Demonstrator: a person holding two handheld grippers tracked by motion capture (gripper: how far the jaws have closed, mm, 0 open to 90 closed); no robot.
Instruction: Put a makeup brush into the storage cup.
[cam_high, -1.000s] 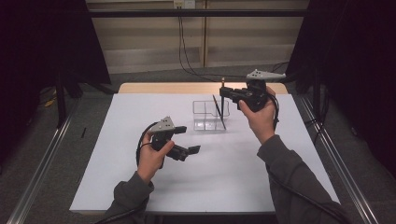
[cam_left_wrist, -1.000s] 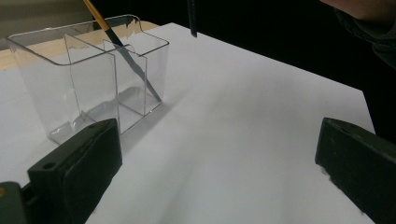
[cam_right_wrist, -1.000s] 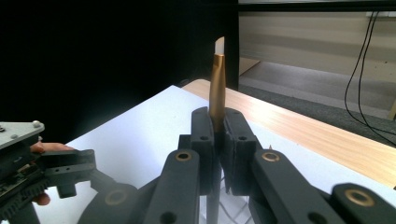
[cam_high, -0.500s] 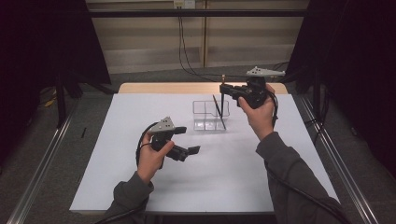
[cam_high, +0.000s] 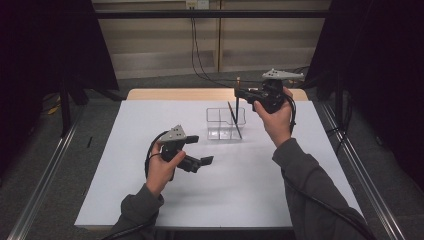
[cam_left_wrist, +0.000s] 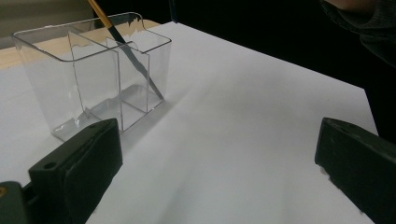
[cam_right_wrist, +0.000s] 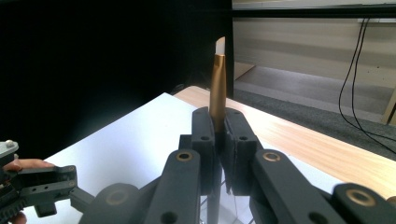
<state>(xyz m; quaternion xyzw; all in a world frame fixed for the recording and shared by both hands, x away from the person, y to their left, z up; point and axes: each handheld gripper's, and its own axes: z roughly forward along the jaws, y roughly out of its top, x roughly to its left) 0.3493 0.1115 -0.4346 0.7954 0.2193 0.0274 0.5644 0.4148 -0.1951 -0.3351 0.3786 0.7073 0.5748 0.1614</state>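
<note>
Over the white table (cam_high: 150, 200) in the high view, the right gripper (cam_high: 239, 93) was raised above the clear organizer (cam_high: 226, 123), its jaws clamped on a slim brush (cam_high: 237, 105) that hung nearly upright with its lower end over or just inside the box. Another brush (cam_high: 234, 120) already leaned inside a compartment, so part of the job looked done, while lowering and letting go of the held one remained. The right forearm reached forward, its hand wrapped around the handle. The left gripper (cam_high: 206, 161) rested low near the table's middle, well apart from the organizer, jaws spread and holding nothing.

In the left gripper view, the two black jaws stood wide apart over bare table, and the organizer (cam_left_wrist: 88, 74) sat ahead with the leaning brush (cam_left_wrist: 126, 51) propped in one of its compartments.

In the right gripper view, the jaws pinched the held brush's gold-coloured handle (cam_right_wrist: 217, 88), which rose straight up between them; the organizer's rim could barely be made out below. The left gripper (cam_right_wrist: 42, 186) showed farther off, low at the left.
</note>
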